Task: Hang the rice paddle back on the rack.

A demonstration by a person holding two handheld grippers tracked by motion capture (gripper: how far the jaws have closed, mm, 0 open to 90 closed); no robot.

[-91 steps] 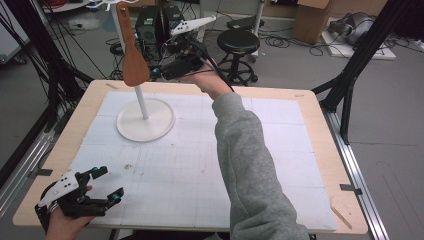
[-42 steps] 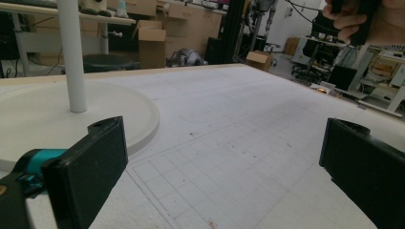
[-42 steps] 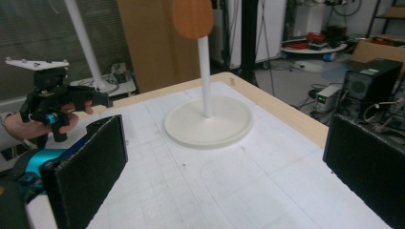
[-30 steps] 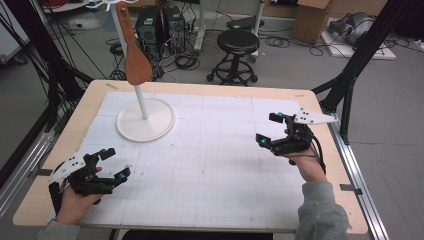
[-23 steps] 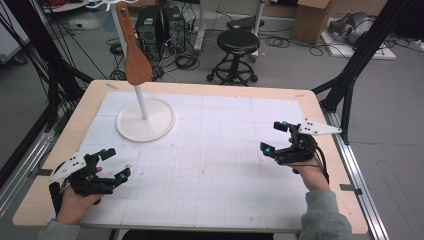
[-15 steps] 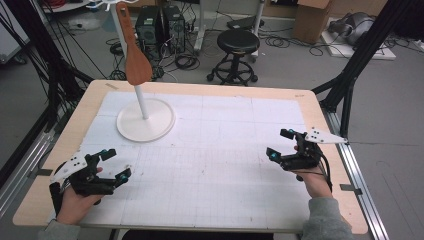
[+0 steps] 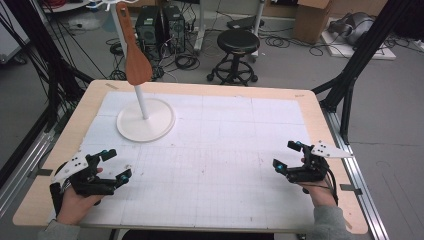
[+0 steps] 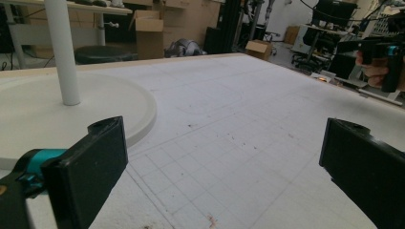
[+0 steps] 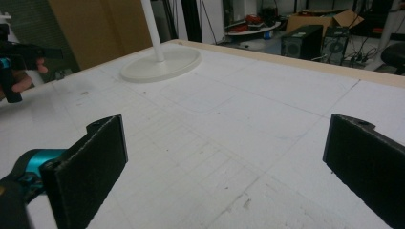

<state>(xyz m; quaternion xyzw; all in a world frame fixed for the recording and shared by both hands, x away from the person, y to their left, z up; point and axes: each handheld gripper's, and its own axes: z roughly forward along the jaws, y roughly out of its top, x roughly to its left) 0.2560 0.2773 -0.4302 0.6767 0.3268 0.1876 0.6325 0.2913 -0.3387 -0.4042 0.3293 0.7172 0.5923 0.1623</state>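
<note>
Hands low at the near edge of the table [image 7: 320,107]: that is the high view. Your left gripper [image 7: 113,165] sits near the front left corner, and its jaws are wide apart with nothing between them. Your right gripper [image 7: 285,155] sits near the front right side, and its jaws are wide apart too, holding nothing. The two grippers are well apart from each other. The wooden spatula [image 7: 136,55] hangs up high on the white stand [image 7: 145,119], which is at the back left of the white mat [image 7: 225,145], far from both grippers.

In the left gripper view, the two black jaws stand far apart over the bare mat [image 8: 248,129]. The round base of the stand [image 8: 71,112] is just ahead on the left.

In the right gripper view, the jaws also stand far apart. The stand [image 9: 162,62] is farther off, up at the back.
</note>
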